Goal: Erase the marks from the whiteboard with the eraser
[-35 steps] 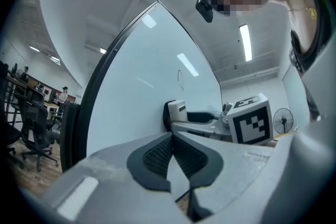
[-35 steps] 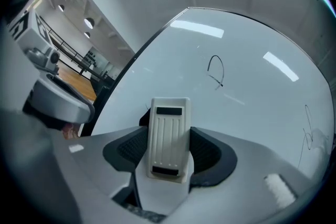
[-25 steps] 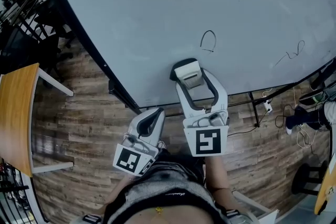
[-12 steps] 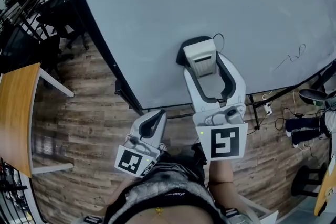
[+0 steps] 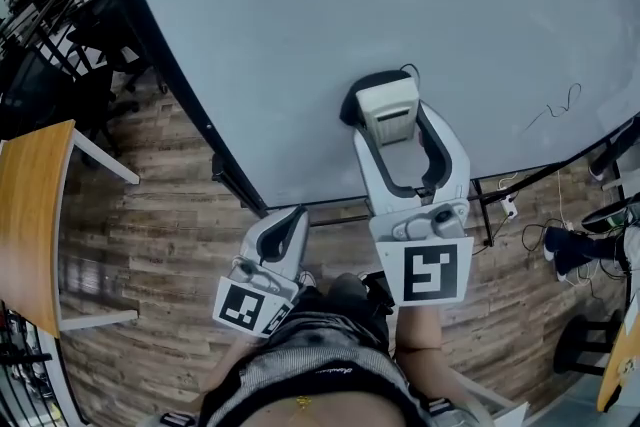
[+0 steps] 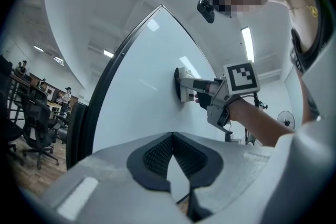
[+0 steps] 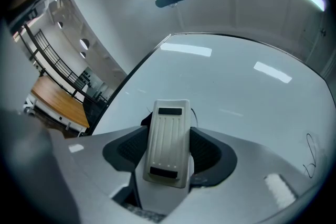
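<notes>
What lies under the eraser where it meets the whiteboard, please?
The eraser, gripped by the right tool, sits against the whiteboard. Only a short black curve of a mark shows past its top edge; whatever else lies beneath it is covered.

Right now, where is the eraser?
Head view, right of centre: the eraser is clamped in the right claw, flat against the whiteboard, left of the squiggle.

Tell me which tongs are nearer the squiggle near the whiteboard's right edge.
Right. The right tongs press the eraser on the whiteboard, left of the squiggle; the left tongs hang shut, off it, farther away.
</notes>
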